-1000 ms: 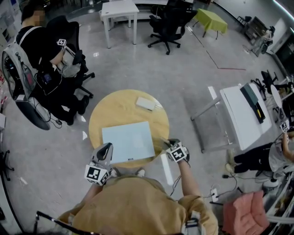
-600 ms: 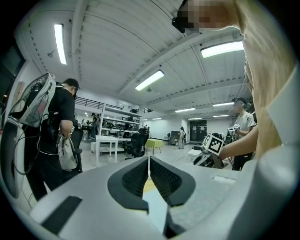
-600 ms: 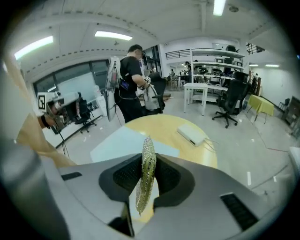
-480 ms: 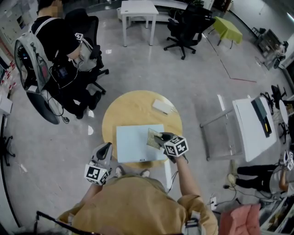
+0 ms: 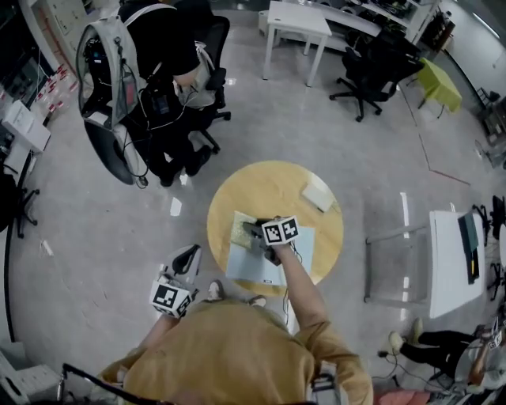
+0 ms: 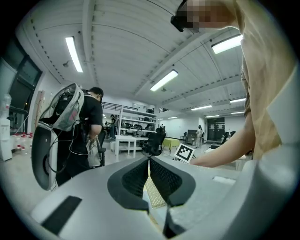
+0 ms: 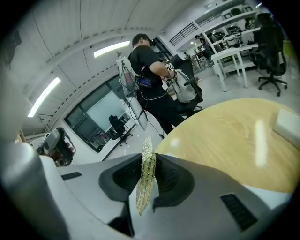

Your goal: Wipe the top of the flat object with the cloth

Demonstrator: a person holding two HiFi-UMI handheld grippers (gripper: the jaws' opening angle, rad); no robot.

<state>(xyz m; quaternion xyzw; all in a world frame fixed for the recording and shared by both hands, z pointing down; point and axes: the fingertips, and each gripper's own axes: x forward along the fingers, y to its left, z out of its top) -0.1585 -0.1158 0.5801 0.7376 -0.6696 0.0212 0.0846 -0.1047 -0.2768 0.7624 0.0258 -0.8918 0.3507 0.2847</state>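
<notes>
A light blue flat board lies on the near half of a round wooden table. My right gripper is over the board's left part, shut on a yellow-green cloth that spreads on the board's far left corner. In the right gripper view the cloth stands edge-on, pinched between the jaws of the right gripper. My left gripper hangs off the table's near left edge, shut and holding nothing. In its own view the left gripper points at the cloth.
A small white box rests on the table's far right side. A person sits by a chair with a backpack at the far left. A white desk, a black office chair and a white table stand around.
My right gripper has carried the cloth from the table's right edge leftward across the board to its far left part. The left gripper has stayed beside the table.
</notes>
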